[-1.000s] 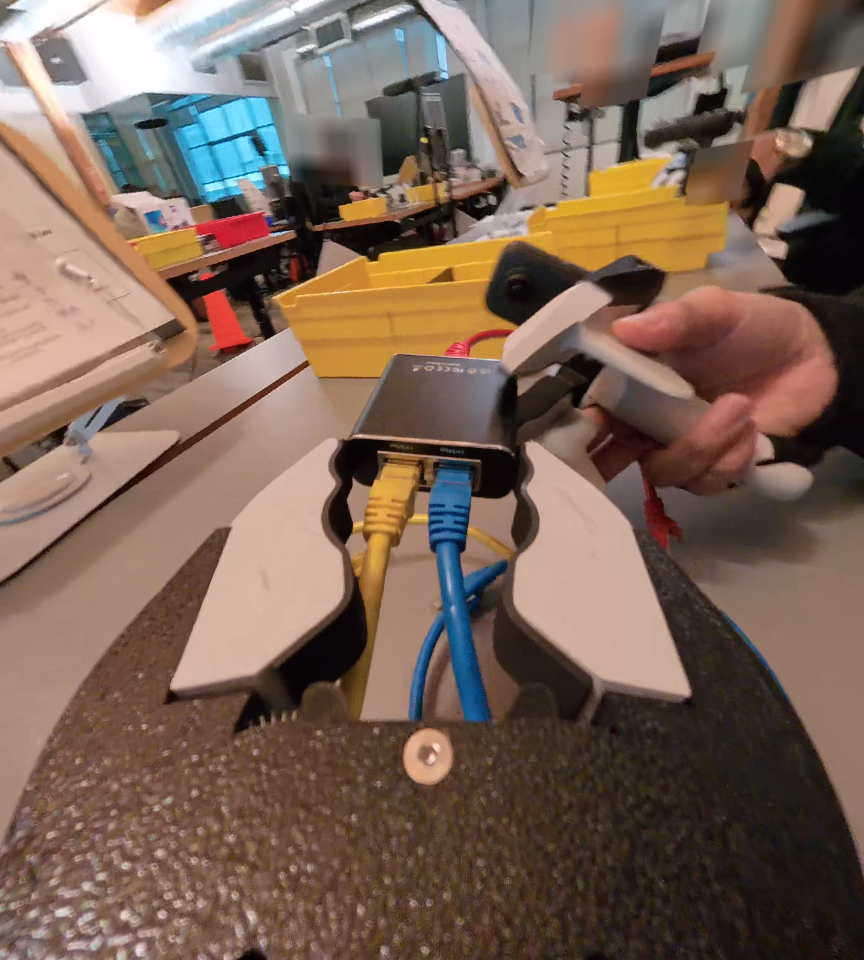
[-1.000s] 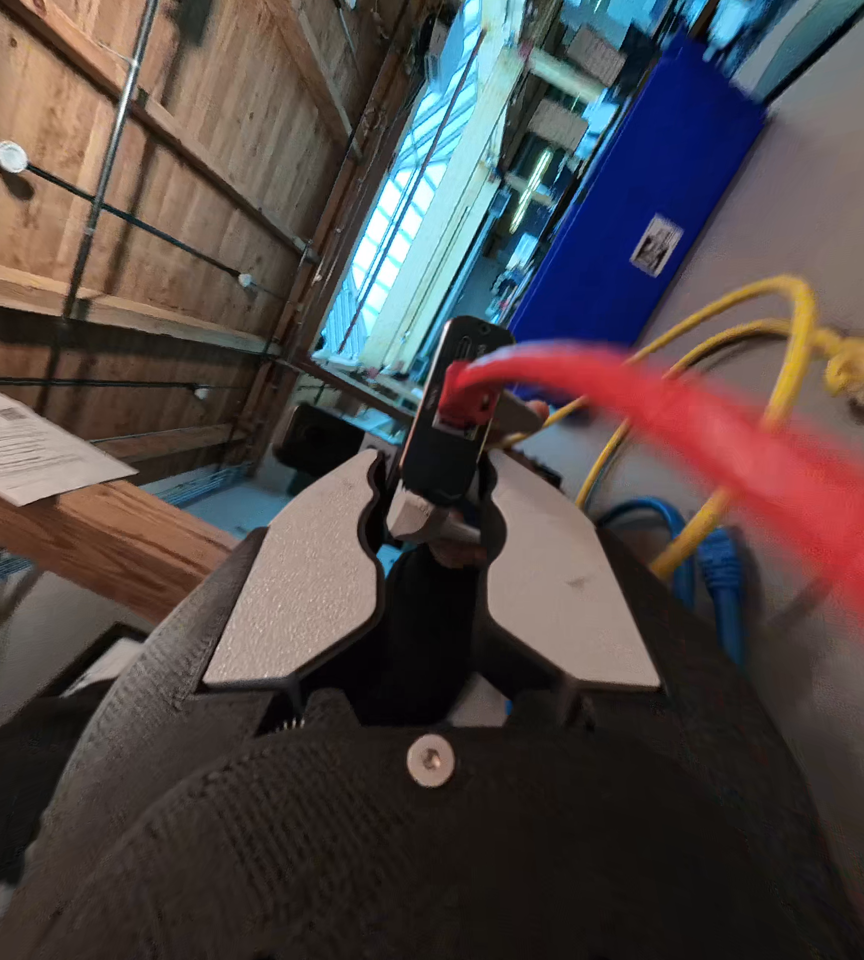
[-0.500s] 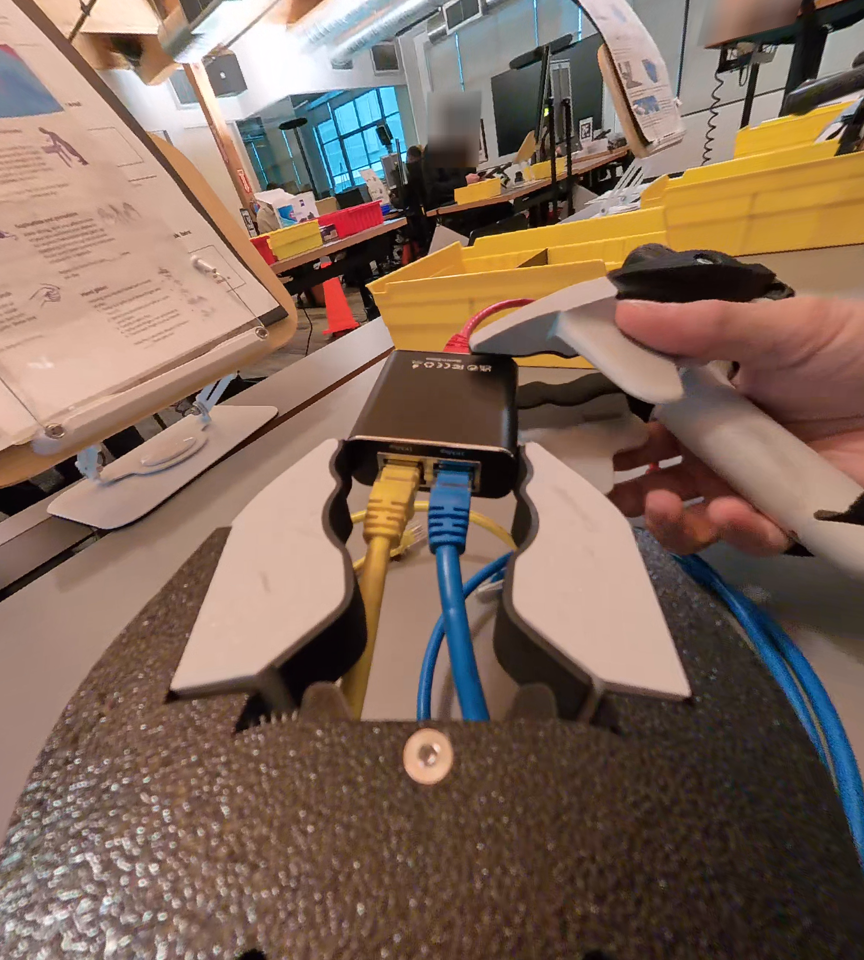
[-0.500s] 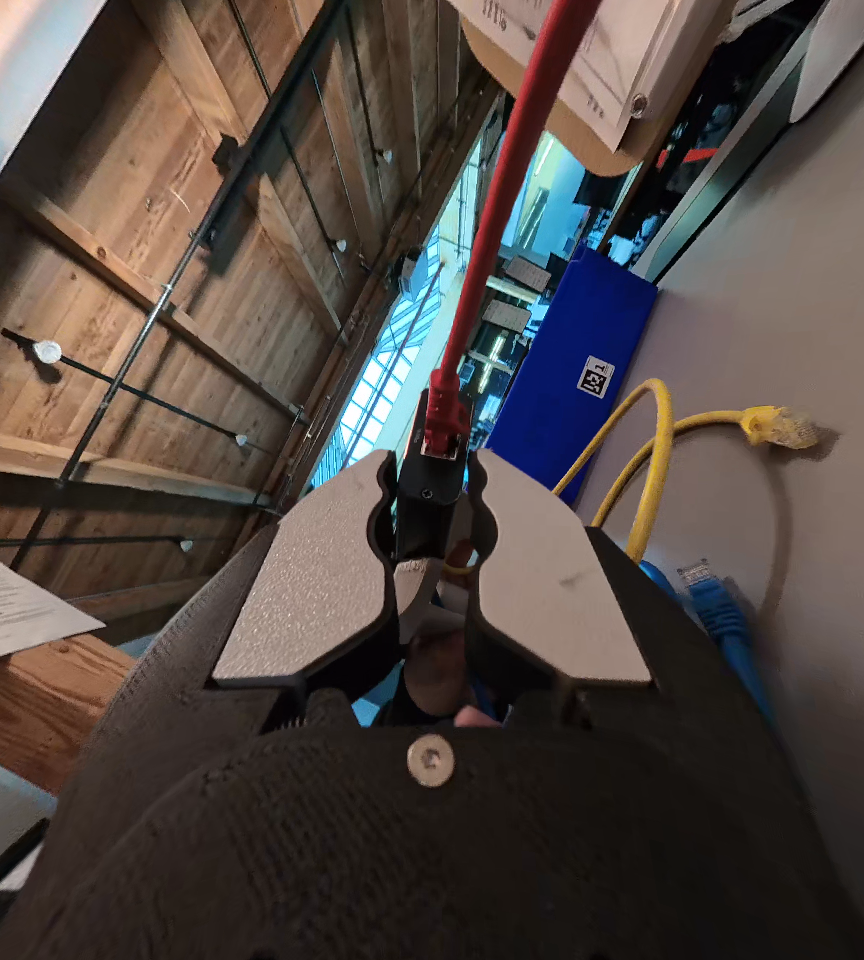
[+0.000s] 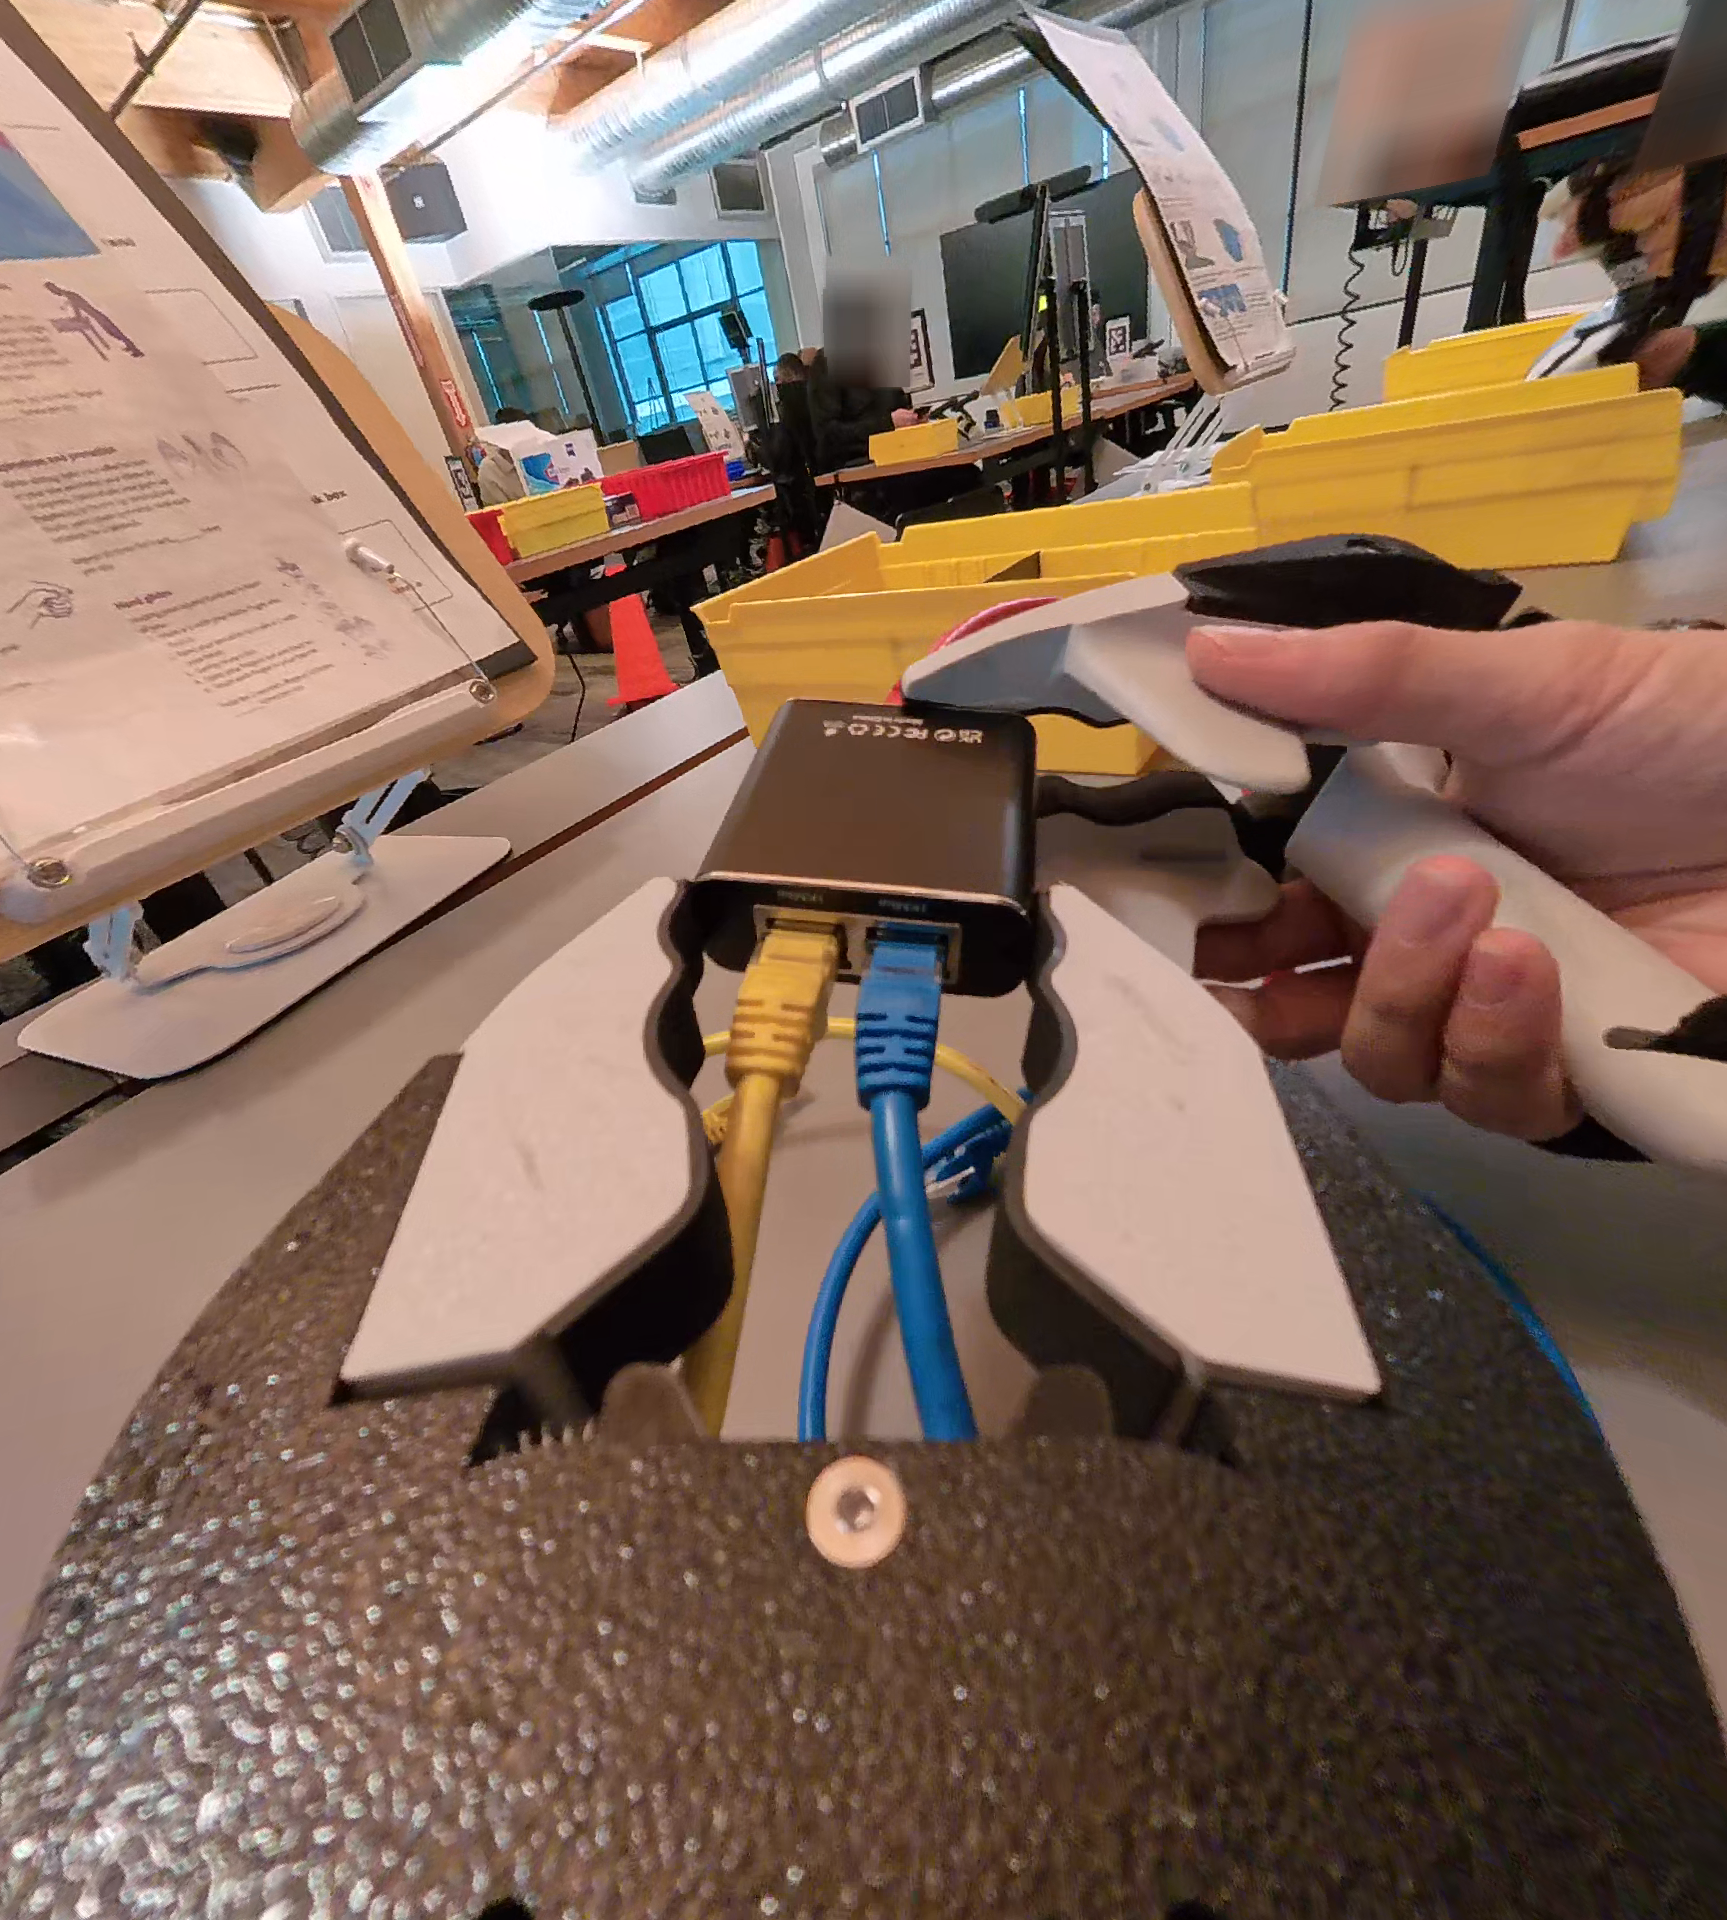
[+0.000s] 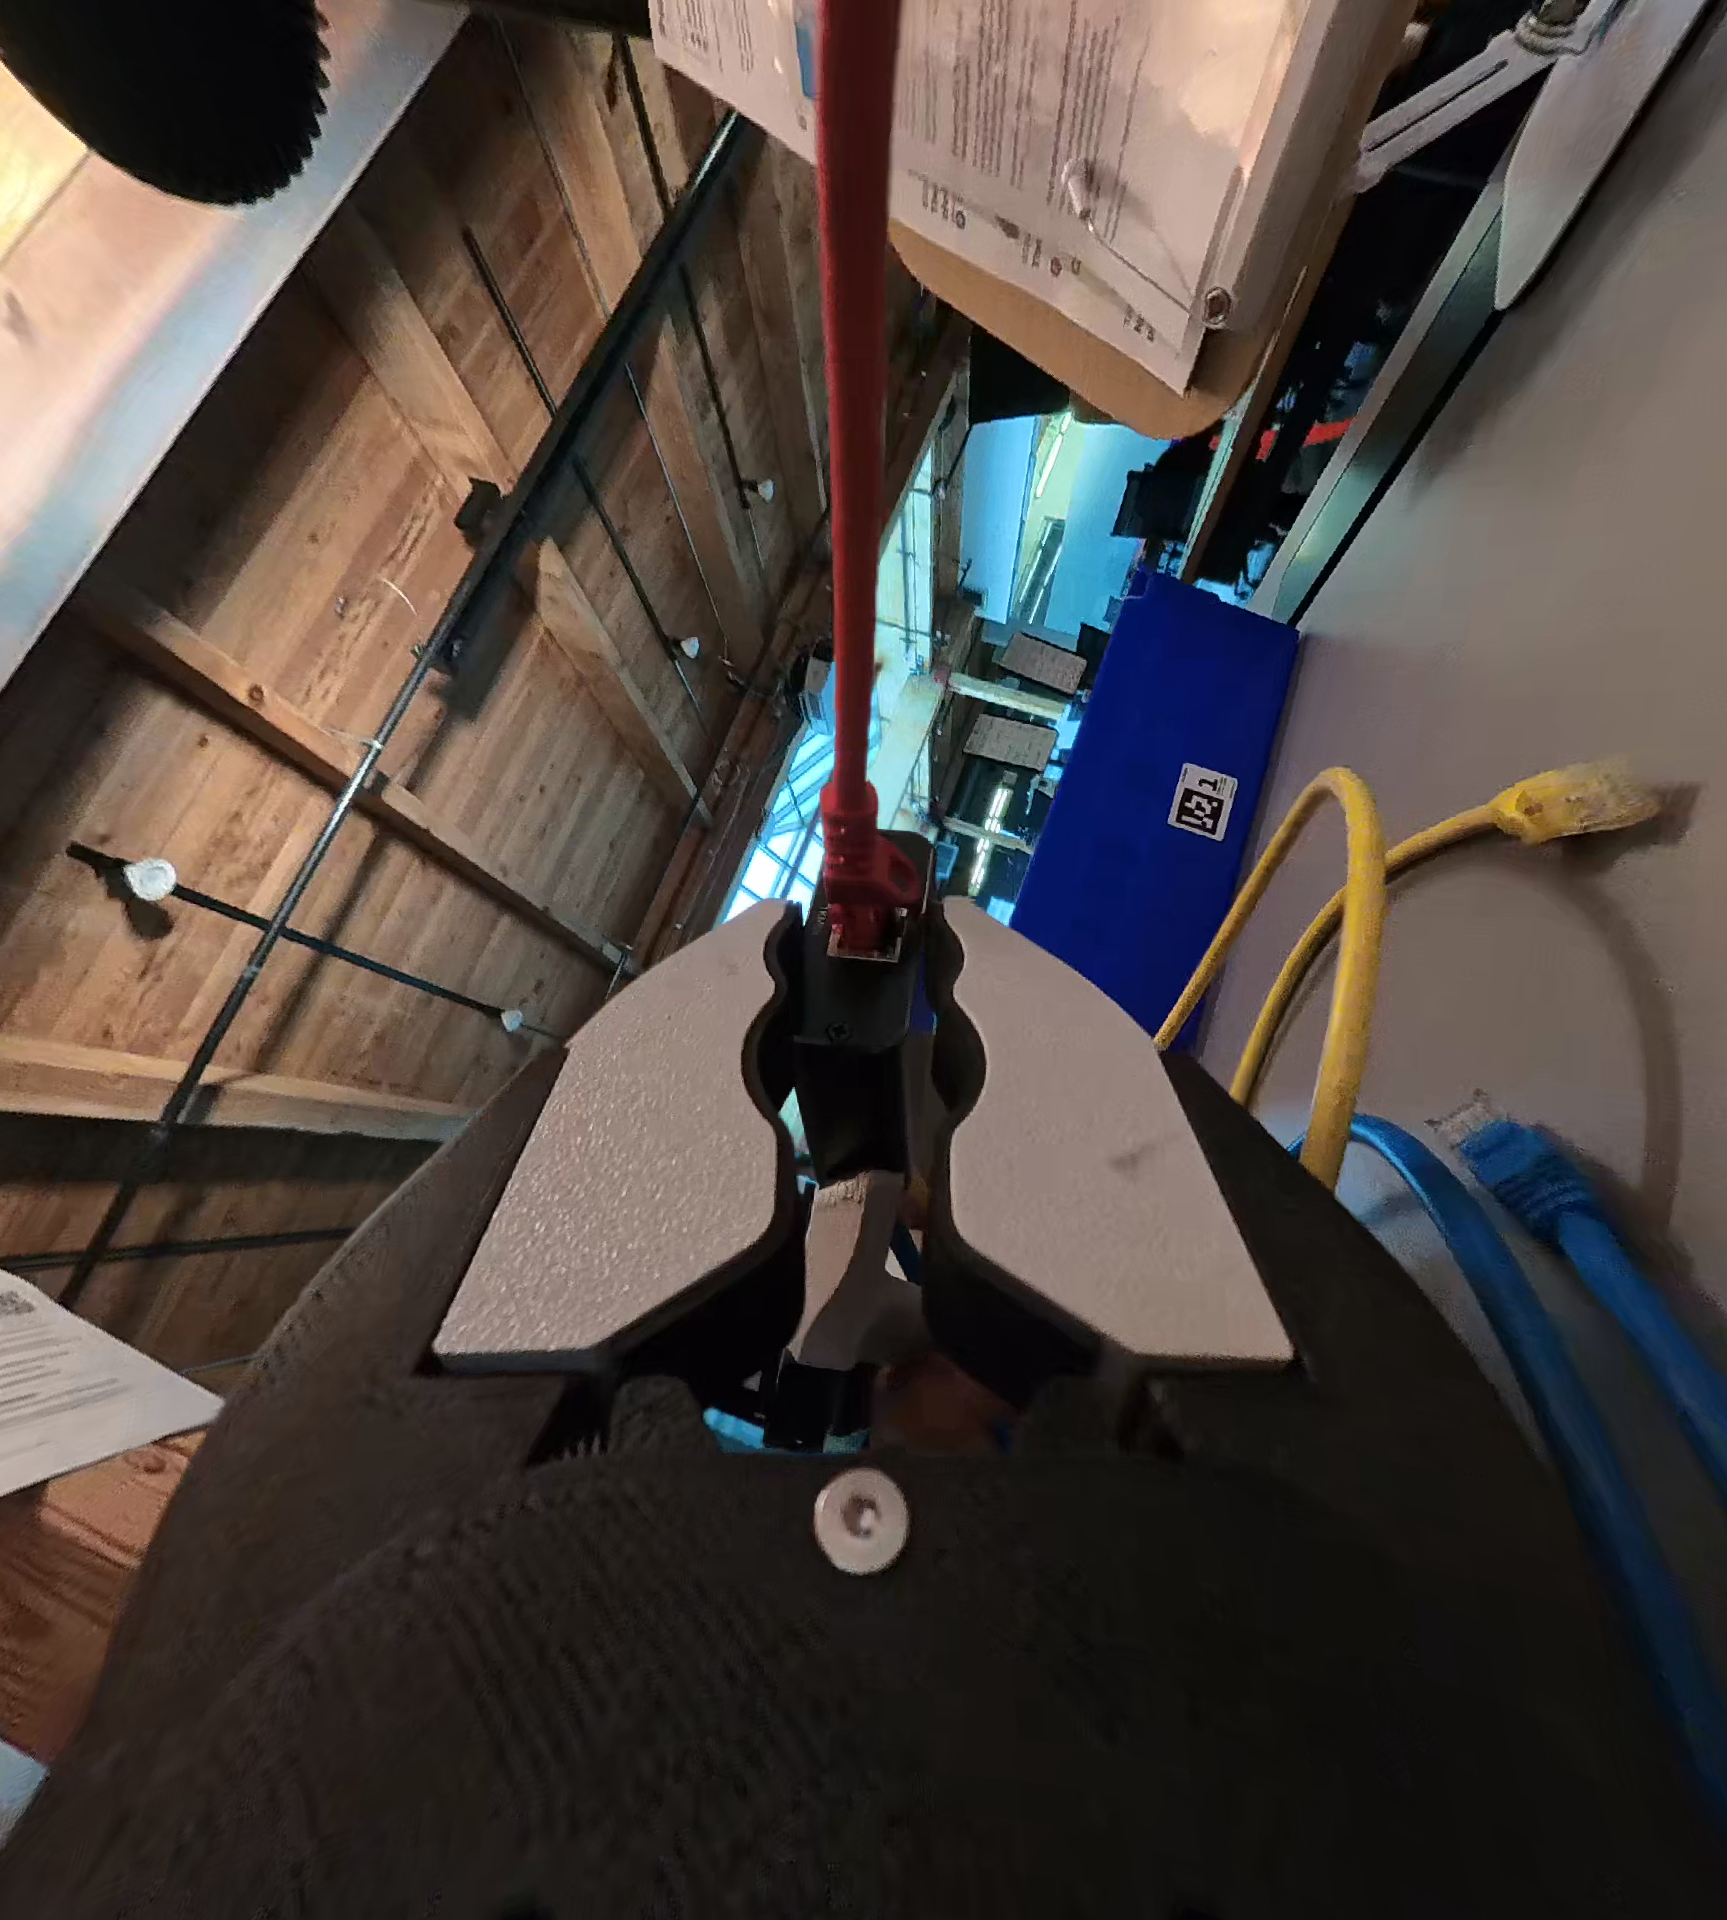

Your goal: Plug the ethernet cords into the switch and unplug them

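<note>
The black switch (image 5: 869, 800) is off the grey table (image 5: 163, 1299), held at both ends. My left gripper (image 5: 861, 906) is shut on its near end, one finger on each side. A yellow cord (image 5: 776, 997) and a blue cord (image 5: 895, 1008) are plugged into the near face. A hand (image 5: 1565, 790) holds my right gripper, and its upper finger (image 5: 1046, 644) lies on the far end. In the right wrist view my right gripper (image 6: 864, 920) is shut on the switch (image 6: 854, 1008) right beside the plug of the red cord (image 6: 854, 468), which is plugged in.
A document stand (image 5: 163, 468) with a flat base (image 5: 256, 935) is at the left. Yellow bins (image 5: 838, 634) stand behind the switch. A loose yellow plug (image 6: 1576, 805) and a loose blue plug (image 6: 1503, 1153) lie on the table near a blue box (image 6: 1150, 779).
The right gripper has rolled around the switch's far end, so the red cord has swung from the right to straight up in its view. Both grippers stay shut on the switch.
</note>
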`<state>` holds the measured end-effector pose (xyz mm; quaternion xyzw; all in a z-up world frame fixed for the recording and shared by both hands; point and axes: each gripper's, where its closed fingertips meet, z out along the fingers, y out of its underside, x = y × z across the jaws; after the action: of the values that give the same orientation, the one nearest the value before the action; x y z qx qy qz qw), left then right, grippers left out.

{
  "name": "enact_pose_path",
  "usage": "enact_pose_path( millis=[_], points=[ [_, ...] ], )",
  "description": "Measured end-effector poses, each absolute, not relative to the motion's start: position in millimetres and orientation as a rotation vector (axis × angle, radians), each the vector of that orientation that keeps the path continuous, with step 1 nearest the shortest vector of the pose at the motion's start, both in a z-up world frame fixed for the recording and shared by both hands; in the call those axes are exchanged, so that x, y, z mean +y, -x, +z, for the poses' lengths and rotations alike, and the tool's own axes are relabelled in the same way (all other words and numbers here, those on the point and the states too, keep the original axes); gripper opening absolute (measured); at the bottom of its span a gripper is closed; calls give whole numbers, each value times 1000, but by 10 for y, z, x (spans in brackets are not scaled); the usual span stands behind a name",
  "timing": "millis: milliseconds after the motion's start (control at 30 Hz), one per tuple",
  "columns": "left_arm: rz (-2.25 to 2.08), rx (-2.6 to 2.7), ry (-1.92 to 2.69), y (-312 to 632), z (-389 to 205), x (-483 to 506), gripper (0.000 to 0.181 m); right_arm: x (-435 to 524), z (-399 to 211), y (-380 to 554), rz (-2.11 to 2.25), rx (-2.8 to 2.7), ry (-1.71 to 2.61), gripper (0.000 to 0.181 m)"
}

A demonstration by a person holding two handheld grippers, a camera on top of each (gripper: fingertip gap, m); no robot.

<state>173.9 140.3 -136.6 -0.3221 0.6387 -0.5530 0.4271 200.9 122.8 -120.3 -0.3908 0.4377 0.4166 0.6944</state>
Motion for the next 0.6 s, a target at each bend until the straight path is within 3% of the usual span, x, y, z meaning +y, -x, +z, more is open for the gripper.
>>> enact_pose_path(
  millis=[600],
  points=[
    [-1294,1613,783,-1771,-1370,1242,60,1059,-1236,-2088,936,1052,734,16]
  ],
)
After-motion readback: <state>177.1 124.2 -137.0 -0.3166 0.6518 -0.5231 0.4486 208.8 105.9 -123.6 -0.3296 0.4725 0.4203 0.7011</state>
